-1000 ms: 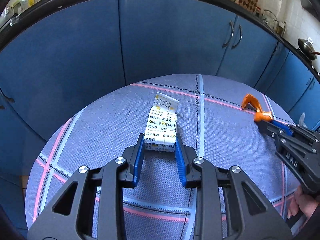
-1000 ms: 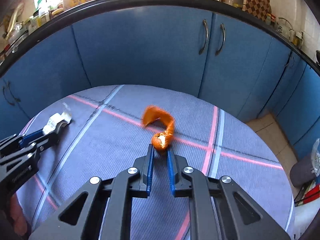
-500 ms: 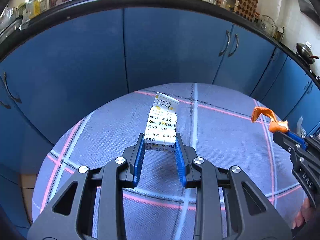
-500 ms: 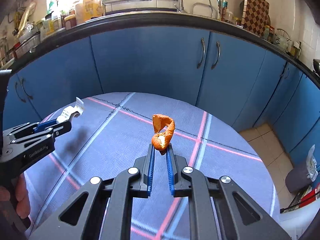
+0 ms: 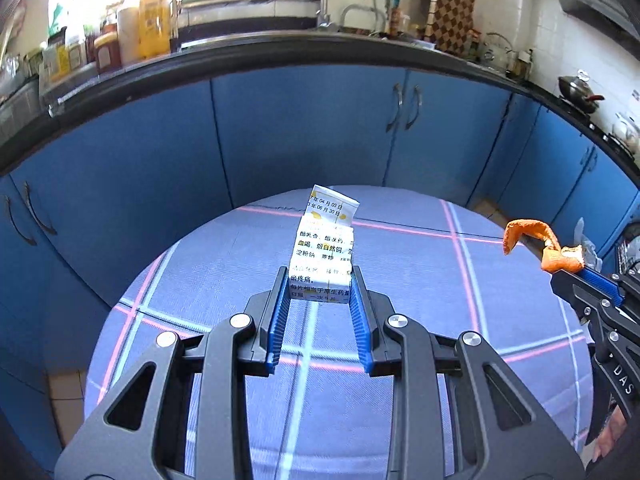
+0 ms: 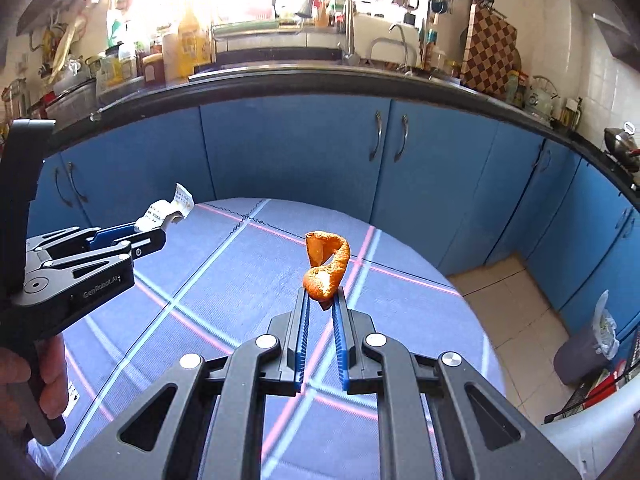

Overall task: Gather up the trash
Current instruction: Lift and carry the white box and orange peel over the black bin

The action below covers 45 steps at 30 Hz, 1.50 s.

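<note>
My left gripper [image 5: 320, 284] is shut on a white medicine box [image 5: 324, 256] with printed text and an open top flap, held in the air above the round table [image 5: 420, 264]. It shows from the side in the right wrist view [image 6: 160, 216]. My right gripper [image 6: 322, 298] is shut on a curled orange peel [image 6: 326, 266], also lifted off the table. The peel and right gripper show at the right edge of the left wrist view [image 5: 556, 252].
The table has a blue cloth with pink and white stripes. Blue kitchen cabinets [image 6: 288, 152] curve behind it under a cluttered countertop. A grey bin with a white liner [image 6: 584, 352] stands on the tiled floor to the right.
Both grippers have risen from the table with their loads; the box and the peel now hang higher, and more of the countertop has come into view.
</note>
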Each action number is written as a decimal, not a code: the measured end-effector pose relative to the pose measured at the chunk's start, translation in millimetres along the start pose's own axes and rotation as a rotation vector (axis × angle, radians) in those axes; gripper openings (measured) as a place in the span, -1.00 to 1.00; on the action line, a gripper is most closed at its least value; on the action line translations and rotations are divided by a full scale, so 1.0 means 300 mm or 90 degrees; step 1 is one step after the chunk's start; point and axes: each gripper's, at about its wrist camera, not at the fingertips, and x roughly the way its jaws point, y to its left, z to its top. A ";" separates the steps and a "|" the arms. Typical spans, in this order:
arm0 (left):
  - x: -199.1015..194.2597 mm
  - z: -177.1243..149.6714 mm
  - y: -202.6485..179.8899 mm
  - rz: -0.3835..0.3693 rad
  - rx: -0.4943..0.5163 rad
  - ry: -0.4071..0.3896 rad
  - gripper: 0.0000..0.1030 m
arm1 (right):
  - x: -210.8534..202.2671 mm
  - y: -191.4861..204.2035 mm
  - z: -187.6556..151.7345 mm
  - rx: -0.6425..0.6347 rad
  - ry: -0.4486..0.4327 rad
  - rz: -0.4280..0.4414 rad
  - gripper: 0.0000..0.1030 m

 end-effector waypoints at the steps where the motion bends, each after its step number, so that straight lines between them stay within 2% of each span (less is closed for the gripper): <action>1: -0.022 0.001 -0.011 -0.001 0.004 -0.005 -0.42 | -0.023 -0.002 -0.004 -0.001 -0.005 -0.002 -0.76; 12: -0.224 -0.021 -0.169 -0.022 0.061 -0.052 -0.42 | -0.282 -0.058 -0.073 0.001 -0.057 -0.033 -0.76; 25: -0.404 -0.065 -0.463 -0.086 0.158 -0.091 -0.42 | -0.522 -0.214 -0.184 0.046 -0.099 -0.097 -0.76; 36: -0.496 -0.090 -0.642 -0.122 0.211 -0.120 -0.41 | -0.680 -0.327 -0.278 0.079 -0.128 -0.152 -0.76; 45: -0.531 -0.138 -0.814 -0.147 0.260 -0.122 -0.41 | -0.765 -0.429 -0.357 0.106 -0.140 -0.198 -0.76</action>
